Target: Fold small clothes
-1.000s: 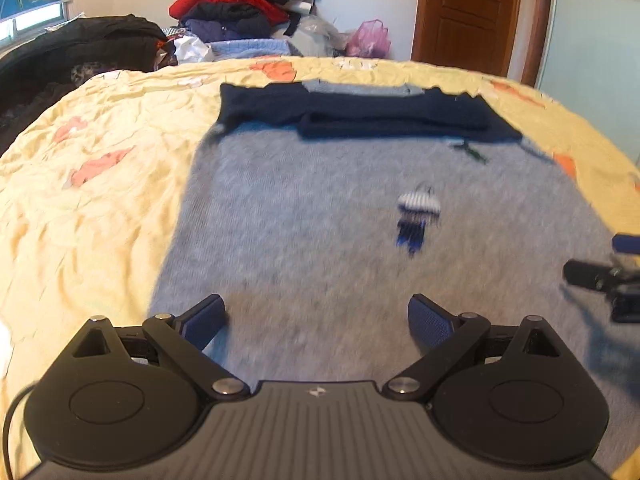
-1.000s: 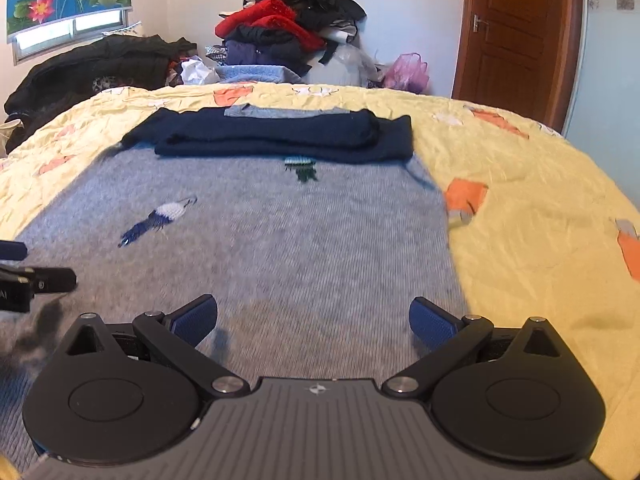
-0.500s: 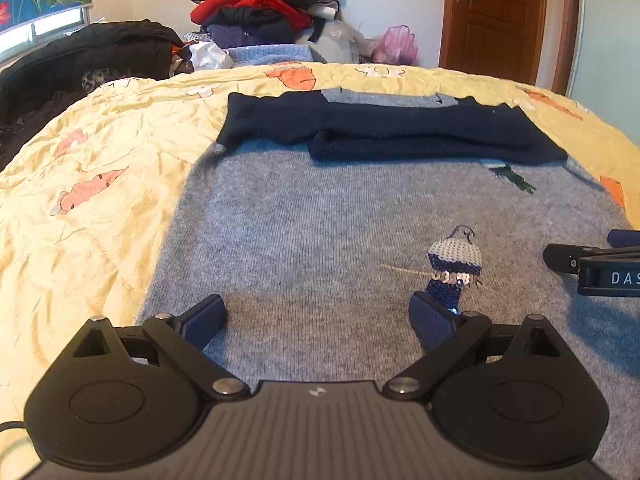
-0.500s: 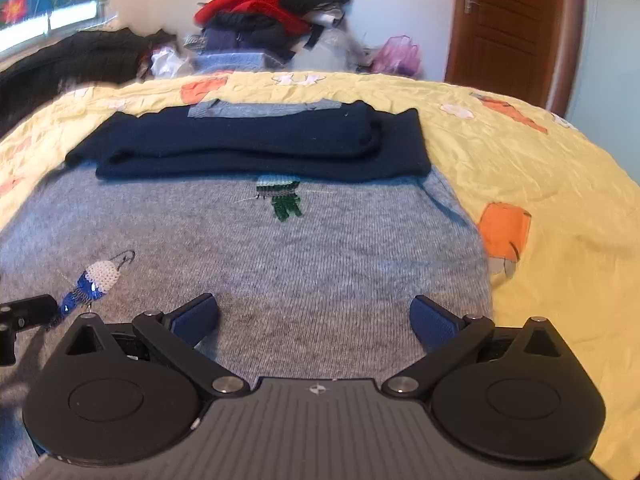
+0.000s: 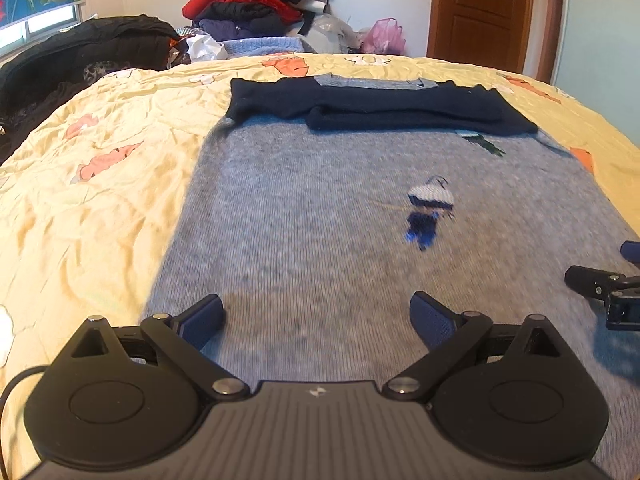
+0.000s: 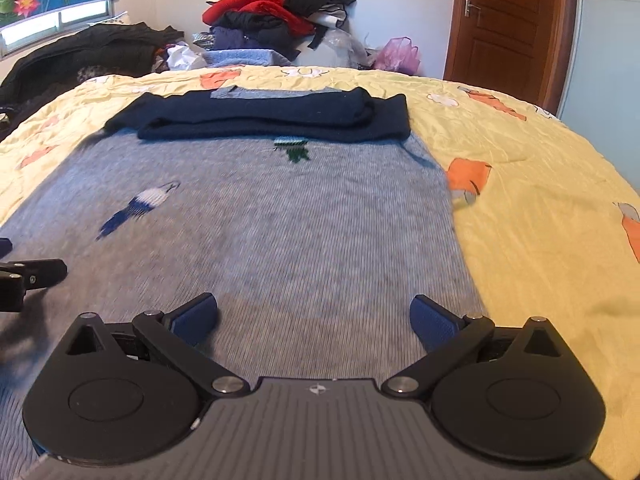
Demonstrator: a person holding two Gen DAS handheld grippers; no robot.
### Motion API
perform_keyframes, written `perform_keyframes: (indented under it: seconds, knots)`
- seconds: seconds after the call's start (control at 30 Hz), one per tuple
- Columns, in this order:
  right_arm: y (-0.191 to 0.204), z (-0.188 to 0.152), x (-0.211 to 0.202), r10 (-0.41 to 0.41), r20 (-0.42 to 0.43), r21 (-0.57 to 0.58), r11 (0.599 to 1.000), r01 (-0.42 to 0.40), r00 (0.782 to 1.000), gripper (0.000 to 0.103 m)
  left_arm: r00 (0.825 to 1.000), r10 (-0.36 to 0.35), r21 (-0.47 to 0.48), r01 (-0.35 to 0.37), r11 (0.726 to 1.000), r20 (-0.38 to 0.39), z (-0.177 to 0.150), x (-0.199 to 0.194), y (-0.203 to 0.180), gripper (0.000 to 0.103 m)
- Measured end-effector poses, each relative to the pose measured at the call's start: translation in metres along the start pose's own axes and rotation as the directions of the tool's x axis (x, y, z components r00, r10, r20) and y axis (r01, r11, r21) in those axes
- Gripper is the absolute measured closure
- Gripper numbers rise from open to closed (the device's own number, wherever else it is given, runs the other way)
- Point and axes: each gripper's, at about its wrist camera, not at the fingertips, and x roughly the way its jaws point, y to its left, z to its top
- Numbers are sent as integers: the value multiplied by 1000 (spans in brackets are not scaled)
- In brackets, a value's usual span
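We see a grey sweater [image 5: 320, 220] lying flat on a yellow bedcover [image 5: 100, 184], and we take this sweater as our landmark. Its navy sleeves [image 5: 380, 108] are folded across its far end, one over the other, and a grey collar [image 5: 372, 81] shows just beyond them. On the grey body there is a small knitted figure in white and blue [image 5: 430, 210] and, nearer to the sleeves, a small green one [image 6: 296, 150]. The left gripper [image 5: 318, 316] is above the near end of the sweater, toward its left edge; its two blue fingers [image 5: 202, 318] stand wide apart and nothing is between them. The right gripper [image 6: 314, 318] is above the near end also, toward the right edge of the sweater, and its blue fingers [image 6: 434, 322] are spread wide too, with only grey knit seen in the gap. We cannot tell if the fingertips touch the fabric. In the left wrist view the right gripper [image 5: 608, 288] shows at the right border, over the sweater. Beyond the far end of the sweater, behind the bed, there is a pile of clothes [image 5: 260, 4], with a pink bag [image 5: 384, 36] and a brown door [image 5: 484, 12] to its right, and dark garments [image 5: 84, 60] lie to its left.
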Motion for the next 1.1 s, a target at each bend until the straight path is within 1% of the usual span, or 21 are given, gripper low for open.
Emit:
perform_keyframes:
  seconds: [0.07, 0.33, 1.1]
  knots:
    - [0, -2, -2, 3, 1, 3, 1000, -3, 1000, 0, 1000, 1, 4, -1, 1000, 8, -3, -2, 0, 2]
    - [2, -6, -9, -2, -10, 3, 1000, 2, 1000, 0, 1000, 8, -1, -8, 1000, -1, -7, -8, -1, 2]
    - [4, -25, -30, 4, -1, -4, 1000, -4, 1000, 0, 1000, 3, 1, -3, 1000, -6, -23, -25, 0, 2]
